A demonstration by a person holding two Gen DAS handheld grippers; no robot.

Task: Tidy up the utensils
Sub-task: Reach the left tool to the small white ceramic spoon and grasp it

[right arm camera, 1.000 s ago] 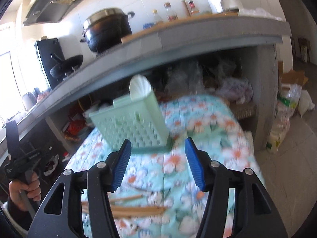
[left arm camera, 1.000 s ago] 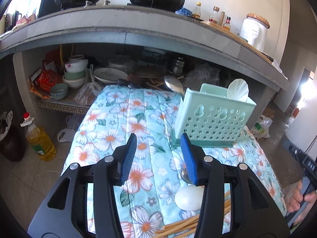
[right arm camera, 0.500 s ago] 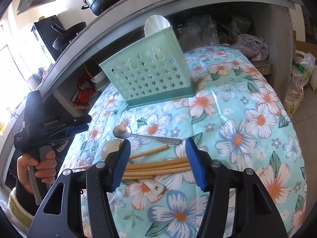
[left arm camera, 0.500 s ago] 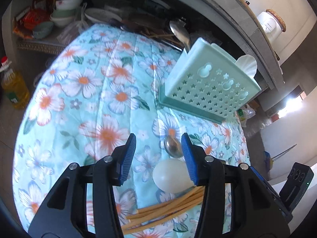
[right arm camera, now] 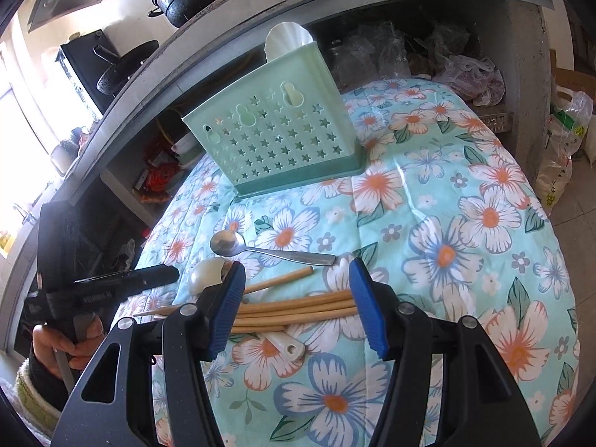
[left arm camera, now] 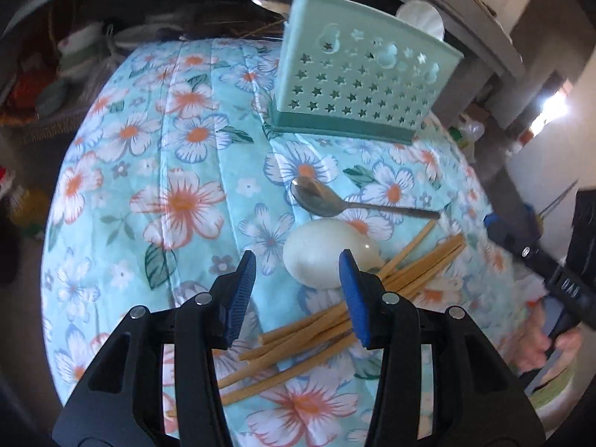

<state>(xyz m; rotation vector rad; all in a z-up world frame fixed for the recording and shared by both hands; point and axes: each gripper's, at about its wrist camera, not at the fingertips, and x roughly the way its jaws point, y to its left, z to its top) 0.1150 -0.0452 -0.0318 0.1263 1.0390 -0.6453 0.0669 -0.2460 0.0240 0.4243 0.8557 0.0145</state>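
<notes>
Two grippers have tipped down from the kitchen counter toward the flowered desk [right arm camera: 465, 201], so the picking-up stage looks about to begin, with nothing lifted yet. Nearest the right gripper [right arm camera: 298, 303], its jaws hang partly open and empty above the bundle of chopsticks [right arm camera: 298, 307]. The left gripper [left arm camera: 298, 287], jaws likewise partly open and holding nothing, points steeply down with the white spoon [left arm camera: 327, 257] just beyond its tips. Past that lies the metal spoon [left arm camera: 320, 199], flat on the cloth. Farthest back stands the green holder [right arm camera: 275, 138], upright, with one white utensil [right arm camera: 285, 39] already poking out of it.
</notes>
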